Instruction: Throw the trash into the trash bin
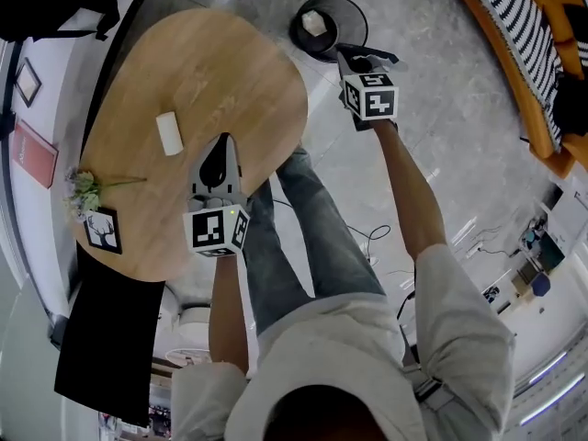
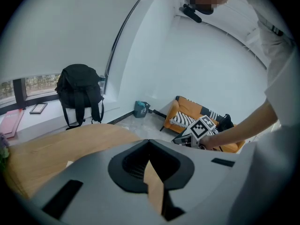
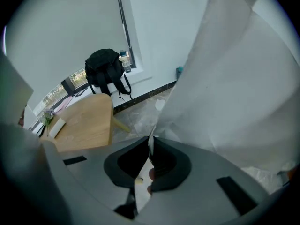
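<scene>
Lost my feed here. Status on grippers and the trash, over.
Left gripper shut, empty, over table. Right gripper shut on white tissue, at trash bin. White piece on table. No obstruction seen.

No readable text, numbers or brand names in any view. Left marker cube [image 1: 217, 231] and right marker cube [image 1: 370, 96] carry only black-and-white square code patterns, no letters. Framed card [image 1: 103, 231] on the wooden table [image 1: 230, 72] shows a black branching drawing, no lettering legible. White sheet [image 3: 234, 78] is blank on the side shown.
</scene>
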The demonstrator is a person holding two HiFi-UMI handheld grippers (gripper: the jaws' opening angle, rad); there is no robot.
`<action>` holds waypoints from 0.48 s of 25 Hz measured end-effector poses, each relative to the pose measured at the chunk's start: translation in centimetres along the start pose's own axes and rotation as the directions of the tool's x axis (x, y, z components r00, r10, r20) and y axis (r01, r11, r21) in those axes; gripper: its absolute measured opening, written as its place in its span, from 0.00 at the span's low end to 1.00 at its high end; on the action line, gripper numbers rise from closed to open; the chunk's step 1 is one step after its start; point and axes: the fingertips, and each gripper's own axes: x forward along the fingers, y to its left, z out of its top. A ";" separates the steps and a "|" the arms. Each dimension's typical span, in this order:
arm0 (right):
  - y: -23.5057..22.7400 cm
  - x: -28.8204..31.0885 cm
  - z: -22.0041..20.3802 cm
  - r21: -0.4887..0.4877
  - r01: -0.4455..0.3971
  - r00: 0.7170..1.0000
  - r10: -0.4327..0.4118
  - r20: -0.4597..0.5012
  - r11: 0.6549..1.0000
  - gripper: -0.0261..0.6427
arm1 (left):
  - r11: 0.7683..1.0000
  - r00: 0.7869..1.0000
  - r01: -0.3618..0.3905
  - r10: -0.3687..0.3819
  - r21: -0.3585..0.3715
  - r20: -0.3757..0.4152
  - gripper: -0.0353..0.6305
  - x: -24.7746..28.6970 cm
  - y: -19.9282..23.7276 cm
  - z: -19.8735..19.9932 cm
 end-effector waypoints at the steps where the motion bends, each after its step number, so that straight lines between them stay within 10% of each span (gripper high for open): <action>1: -0.7 0.7 0.4 0.009 0.004 1.000 -0.004 -0.007 1.000 0.09 | 1.000 1.000 -0.004 0.004 0.000 -0.005 0.08 0.1 0.0 0.0; 12: -5.0 5.4 2.3 0.006 0.031 0.996 -0.030 -0.080 1.000 0.09 | 1.000 0.999 -0.009 0.009 -0.001 -0.038 0.08 1.0 -0.4 -0.2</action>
